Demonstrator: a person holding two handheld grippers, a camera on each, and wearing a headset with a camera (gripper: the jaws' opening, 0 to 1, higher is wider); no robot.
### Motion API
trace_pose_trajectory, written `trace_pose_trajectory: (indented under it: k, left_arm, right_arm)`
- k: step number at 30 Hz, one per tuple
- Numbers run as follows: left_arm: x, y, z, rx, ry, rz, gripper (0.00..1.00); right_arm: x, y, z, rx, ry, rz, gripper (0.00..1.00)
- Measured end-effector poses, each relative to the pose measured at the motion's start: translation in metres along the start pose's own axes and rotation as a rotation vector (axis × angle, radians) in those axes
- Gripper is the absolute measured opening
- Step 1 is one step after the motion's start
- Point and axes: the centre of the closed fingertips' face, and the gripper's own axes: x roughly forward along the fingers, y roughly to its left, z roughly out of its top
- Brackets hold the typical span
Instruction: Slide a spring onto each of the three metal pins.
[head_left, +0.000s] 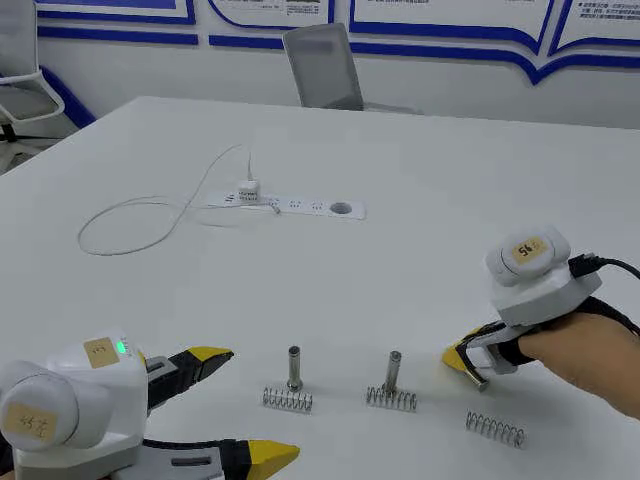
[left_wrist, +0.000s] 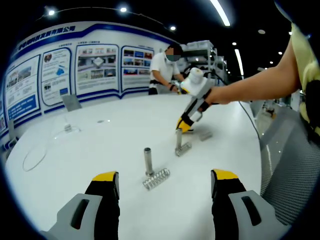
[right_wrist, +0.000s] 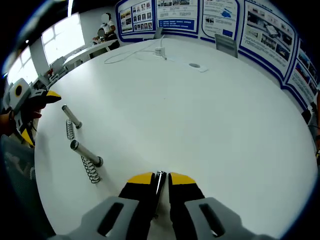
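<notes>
Springs, taken left to right along the bottom of the head view: left spring (head_left: 288, 400) lying just below the foot of the upright left pin (head_left: 294, 366), middle spring (head_left: 391, 399) likewise below the middle pin (head_left: 394, 370), right spring (head_left: 495, 429) alone on the bench (head_left: 400, 250) at lower right. Judged light, thin-wired, easily squashed, and apt to roll or skate on the smooth top. Best taken across the coils near one end, gently, leaving the bore clear for threading. Pins judged stiff, polished and slippery, standing tall on narrow feet, so liable to topple at a sideways nudge; better steadied low on the shaft.

Lower left: left gripper (head_left: 240, 405), spread wide and holding nothing. Far right: right gripper (head_left: 470, 365), pinched closed on the third pin (right_wrist: 159, 182), a thin bright sliver between the yellow tips at bottom centre of the right gripper view.

Hard to make out: depth of that pin inside the grip, with just a short stub poking out in the head view; any contact between springs and pin feet; shape of the spring ends, too small to read. Cut off by the bottom edge of the head view: body of the left gripper.
</notes>
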Motion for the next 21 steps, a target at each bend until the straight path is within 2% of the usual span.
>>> trace_pose_trajectory:
  k: [3,12,17,21]
  left_arm:
    - [0.0001,0.0,-0.0001,0.0,0.001,0.0,0.76]
    - [0.0008,-0.0002,0.0026,-0.002,-0.001,0.0,0.75]
    - [-0.0009,0.0003,0.0034,-0.006,-0.006,0.006,0.75]
    - [-0.0039,0.0019,0.0032,-0.005,-0.006,0.014,0.74]
  right_arm:
    - [0.0001,0.0001,0.0,-0.012,0.008,-0.011,0.12]
    - [0.001,-0.0011,-0.0004,0.06,0.024,-0.028,0.09]
    - [0.0,0.0,-0.0004,0.061,0.009,-0.037,0.09]
    - [-0.0075,-0.0001,0.005,0.069,-0.032,-0.038,0.09]
